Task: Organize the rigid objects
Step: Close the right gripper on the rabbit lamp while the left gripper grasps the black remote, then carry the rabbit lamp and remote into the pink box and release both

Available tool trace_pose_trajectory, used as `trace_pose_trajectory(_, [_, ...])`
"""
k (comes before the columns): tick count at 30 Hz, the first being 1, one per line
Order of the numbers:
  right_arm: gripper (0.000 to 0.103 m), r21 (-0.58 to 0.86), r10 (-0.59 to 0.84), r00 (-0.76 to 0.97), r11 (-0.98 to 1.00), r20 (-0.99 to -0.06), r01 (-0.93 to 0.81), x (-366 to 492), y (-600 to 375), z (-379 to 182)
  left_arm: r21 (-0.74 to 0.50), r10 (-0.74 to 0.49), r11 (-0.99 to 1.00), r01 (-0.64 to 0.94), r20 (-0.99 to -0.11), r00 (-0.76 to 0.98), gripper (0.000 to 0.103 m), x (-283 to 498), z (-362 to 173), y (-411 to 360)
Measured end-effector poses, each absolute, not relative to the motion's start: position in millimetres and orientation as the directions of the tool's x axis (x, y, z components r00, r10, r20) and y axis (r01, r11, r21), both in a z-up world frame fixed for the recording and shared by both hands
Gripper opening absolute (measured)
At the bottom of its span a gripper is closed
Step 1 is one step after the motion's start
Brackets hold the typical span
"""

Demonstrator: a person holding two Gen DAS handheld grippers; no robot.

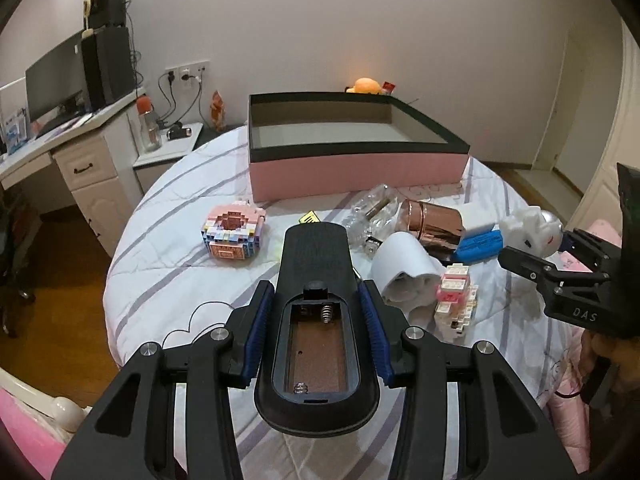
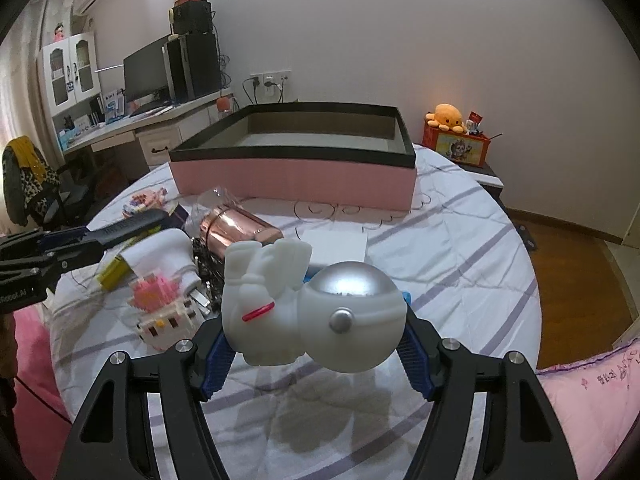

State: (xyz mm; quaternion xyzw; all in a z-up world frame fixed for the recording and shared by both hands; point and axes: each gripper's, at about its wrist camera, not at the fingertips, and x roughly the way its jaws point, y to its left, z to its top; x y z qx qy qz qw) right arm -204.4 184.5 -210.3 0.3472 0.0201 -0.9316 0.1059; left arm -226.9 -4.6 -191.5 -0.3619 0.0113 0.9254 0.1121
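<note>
My left gripper [image 1: 315, 294] is shut on a black remote control [image 1: 314, 256]. The remote lies back-up with its battery bay uncovered and is held above the bed. My right gripper [image 2: 316, 340] is shut on a white astronaut figure [image 2: 280, 304] with a silver visor, also lifted off the quilt. In the left wrist view the right gripper [image 1: 540, 246] and the astronaut figure [image 1: 528, 226] are at the far right. The right wrist view has the left gripper [image 2: 80, 240] and the remote [image 2: 136, 220] at the far left. A pink box [image 1: 356, 168] with a black rim stands open beyond both.
On the striped quilt [image 1: 168, 264] lie a pastel block donut [image 1: 234, 234], a copper cylinder [image 1: 432, 224], a white roll [image 1: 404, 268], a pink-and-white block model [image 1: 456, 296], a blue box [image 1: 480, 246] and a clear bottle [image 1: 372, 208]. A desk [image 1: 80, 132] stands left of the bed.
</note>
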Motion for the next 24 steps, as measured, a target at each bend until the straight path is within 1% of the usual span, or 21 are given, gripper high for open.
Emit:
trace_pose_trajectory(2, [0.071,0.038,-0.187,-0.740,-0.976,-0.646,0.214,-205,184,-208,-0.069,0.201,-0.976,-0.208,-0.661,-0.723,0.044,-227,-188,-6])
trace_pose_trajectory(4, [0.071,0.040,-0.193,-0.743,-0.975,-0.641,0.219,-205,183,-205,-0.082,0.230,-0.969,-0.235,-0.656,-0.719,0.044,-227,-185,-6])
trace_pose_trajectory(10, [0.071,0.053,-0.209,-0.732,-0.972,-0.649,0.230,-208,181,-207,-0.080,0.215,-0.970,-0.231,-0.731,-0.648,0.044,-238,-212,0])
trace_pose_trajectory(13, [0.071,0.055,-0.206,-0.724,-0.972,-0.658,0.227,-209,182,-211,-0.076,0.203,-0.972,-0.222,-0.749,-0.631,0.045,-245,-223,3])
trace_pose_trajectory(16, [0.071,0.058,-0.203,-0.717,-0.973,-0.667,0.222,-209,184,-214,-0.096,0.211,-0.972,-0.215,-0.763,-0.612,0.057,-254,-227,3])
trace_pose_trajectory(17, [0.071,0.059,-0.203,-0.716,-0.973,-0.668,0.221,-210,185,-215,-0.097,0.208,-0.972,-0.212,-0.768,-0.606,0.057,-258,-229,4])
trace_pose_trajectory(18, [0.071,0.060,-0.204,-0.715,-0.973,-0.668,0.221,-210,185,-215,-0.086,0.199,-0.974,-0.209,-0.768,-0.609,0.055,-261,-230,5])
trace_pose_trajectory(19, [0.071,0.060,-0.203,-0.715,-0.974,-0.669,0.220,-211,186,-215,-0.077,0.191,-0.975,-0.208,-0.764,-0.616,0.048,-260,-231,8])
trace_pose_trajectory(20, [0.071,0.060,-0.203,-0.715,-0.974,-0.669,0.220,-211,186,-215,-0.065,0.179,-0.977,-0.201,-0.759,-0.626,0.045,-260,-231,9])
trace_pose_trajectory(24, [0.071,0.055,-0.199,-0.720,-0.974,-0.665,0.218,-214,187,-212,-0.071,0.181,-0.979,-0.189,-0.725,-0.665,0.044,-257,-218,3])
